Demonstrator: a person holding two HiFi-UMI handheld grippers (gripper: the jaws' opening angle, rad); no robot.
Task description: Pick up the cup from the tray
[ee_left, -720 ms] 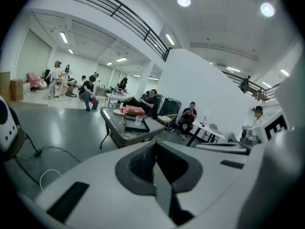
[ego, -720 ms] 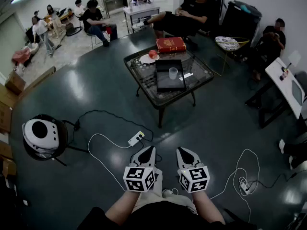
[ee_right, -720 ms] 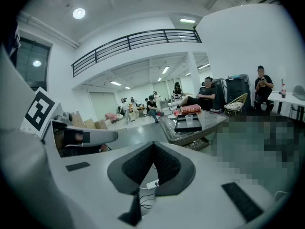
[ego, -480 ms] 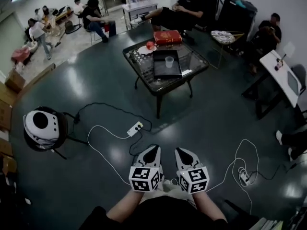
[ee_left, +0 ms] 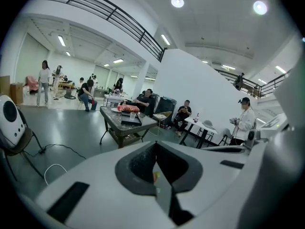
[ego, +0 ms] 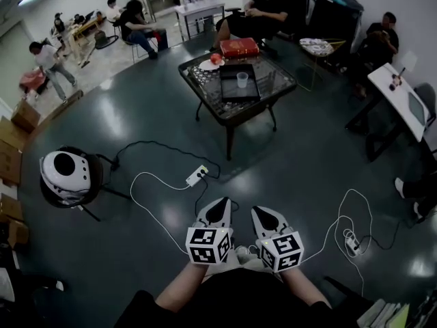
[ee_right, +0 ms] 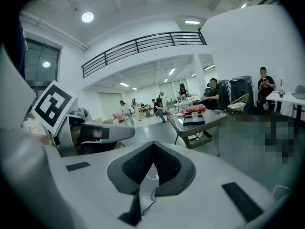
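Observation:
A clear plastic cup stands upright on a black tray on the dark glass coffee table, far ahead across the floor. My left gripper and right gripper hang side by side low in the head view, close to the body and well short of the table. Both are shut with nothing between the pads. The left gripper view shows its closed jaws with the cup small in the distance. From the right gripper view the cup and tray are likewise far off.
A red box and a plate with a red fruit share the table. A white power strip and cables lie on the floor between me and the table. A round white device stands left. Seated people ring the table's far side.
The head view has shifted, so the table sits a little higher and farther in the picture. Both grippers stay shut, side by side and low. A person at far left has walked on.

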